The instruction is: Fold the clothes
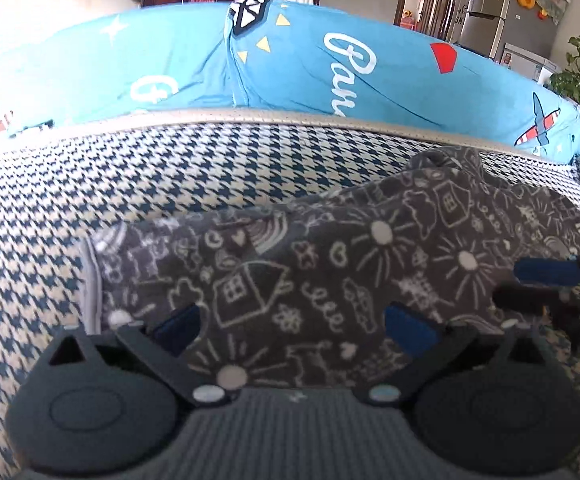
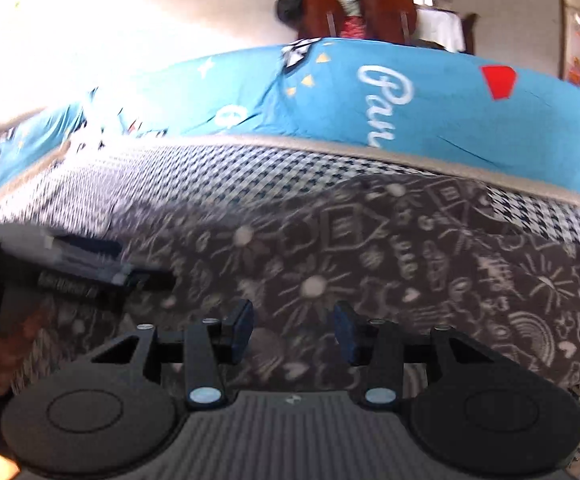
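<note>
- Left gripper (image 1: 293,330): jaws spread wide, nothing between the pads; hangs over the near edge of the garment.
- Right gripper (image 2: 291,330): jaws half apart; cloth lies under the gap, and a grip cannot be told in the blurred view.
- Garment (image 1: 329,272): grey cloth with white doodles of houses, suns and hearts; lies folded lengthwise across the cushion.
- Cushion (image 1: 150,168): blue-and-white houndstooth, beige piping at the far edge.
- Cover (image 1: 309,64): bright blue with white lettering, behind the cushion.
</note>
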A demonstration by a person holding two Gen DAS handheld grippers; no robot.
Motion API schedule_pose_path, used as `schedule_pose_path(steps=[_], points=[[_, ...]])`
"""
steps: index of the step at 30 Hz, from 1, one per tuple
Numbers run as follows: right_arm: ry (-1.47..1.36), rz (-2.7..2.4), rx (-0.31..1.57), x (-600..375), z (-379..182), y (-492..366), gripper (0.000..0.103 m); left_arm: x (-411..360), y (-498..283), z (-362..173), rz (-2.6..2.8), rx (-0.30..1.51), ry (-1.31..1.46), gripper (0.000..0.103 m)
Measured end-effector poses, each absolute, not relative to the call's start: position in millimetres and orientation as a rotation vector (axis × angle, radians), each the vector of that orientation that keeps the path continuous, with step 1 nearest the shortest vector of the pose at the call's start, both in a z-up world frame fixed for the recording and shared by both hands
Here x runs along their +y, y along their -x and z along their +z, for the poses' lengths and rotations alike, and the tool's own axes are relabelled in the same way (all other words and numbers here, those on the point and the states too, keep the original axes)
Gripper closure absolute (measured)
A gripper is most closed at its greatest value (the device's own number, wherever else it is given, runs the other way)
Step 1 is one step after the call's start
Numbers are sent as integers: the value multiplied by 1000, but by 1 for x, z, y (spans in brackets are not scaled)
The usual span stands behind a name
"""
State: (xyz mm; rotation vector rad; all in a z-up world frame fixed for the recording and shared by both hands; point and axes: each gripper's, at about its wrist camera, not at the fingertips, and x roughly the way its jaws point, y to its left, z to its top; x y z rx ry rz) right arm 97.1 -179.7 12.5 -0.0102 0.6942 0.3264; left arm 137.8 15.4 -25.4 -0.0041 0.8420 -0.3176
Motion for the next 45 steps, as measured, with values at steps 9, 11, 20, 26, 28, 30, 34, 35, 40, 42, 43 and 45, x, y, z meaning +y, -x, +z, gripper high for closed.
schedule_pose_path(steps=[9,11,20,26,28,30,34,35,40,42,43,45], points=[[-83,375,653,-183,19,-135,72,4,-134,-31,-310,842,-34,0],[-99,385,662,-181,17,-144,72,5,-135,-31,-310,846,-26,0],[-172,424,707,-173,4,-180,72,2,-133,-34,-306,853,-50,0],[-208,399,779,-176,-17,-203,80,-4,-129,-39,-304,858,-92,0],[-247,381,799,-179,-23,-207,83,-7,-127,-41,-299,854,-108,0],[-284,365,816,-181,-27,-212,84,-11,-125,-43,-296,849,-133,0],[-288,360,826,-181,-26,-211,84,-12,-123,-44,-296,848,-140,0],[-272,360,825,-179,-24,-211,84,-12,-123,-44,-296,848,-139,0],[-211,381,780,-173,-12,-205,83,-11,-123,-41,-297,853,-120,0],[-206,395,747,-171,-6,-204,83,-10,-123,-41,-297,854,-118,0],[-208,401,731,-171,-3,-203,83,-10,-123,-41,-298,854,-117,0],[-224,411,703,-170,1,-204,83,-10,-123,-40,-298,855,-112,0]])
